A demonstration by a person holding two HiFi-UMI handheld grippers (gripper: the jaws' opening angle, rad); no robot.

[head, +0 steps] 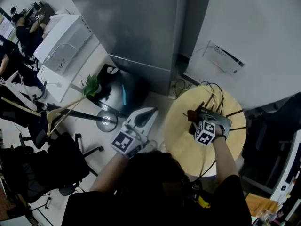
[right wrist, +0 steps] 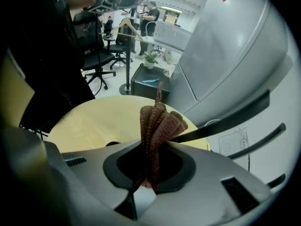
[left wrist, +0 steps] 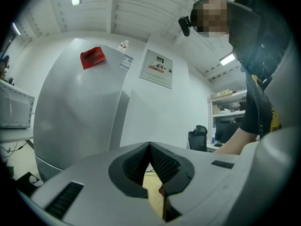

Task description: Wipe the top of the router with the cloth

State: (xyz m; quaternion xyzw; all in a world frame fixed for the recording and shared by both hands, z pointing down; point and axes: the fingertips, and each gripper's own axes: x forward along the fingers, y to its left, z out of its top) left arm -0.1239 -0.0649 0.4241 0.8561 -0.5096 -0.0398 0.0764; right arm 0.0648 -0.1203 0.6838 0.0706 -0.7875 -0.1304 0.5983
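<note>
- The router [right wrist: 225,119] barely shows: its body is hidden under the right gripper [head: 196,120] in the head view. It also sits behind that gripper's grey housing in the right gripper view.
- Only its thin dark antennas [head: 234,112] can be made out. They stick out toward the right of the head view and cross the right half of the right gripper view as slanting bars.
- The near edge of the round yellow table [head: 181,138] is cut off by the person's dark hair and shoulders at the bottom of the head view.
- The cloth [right wrist: 157,121] is reddish brown with a ribbed, knitted look. It is bunched into upright folds with a small tail poking up at the top.
- The right gripper's jaws are clamped on the lower part of the cloth. Gripper and cloth sit over the right centre of the table, where the antennas are. Whether the cloth touches the router cannot be told.
- The left gripper [left wrist: 149,147] has its jaw tips pressed together with nothing between them. It hangs off the table's left edge in the middle of the head view.
- A tall grey cabinet [head: 136,27] fills the upper middle.
</note>
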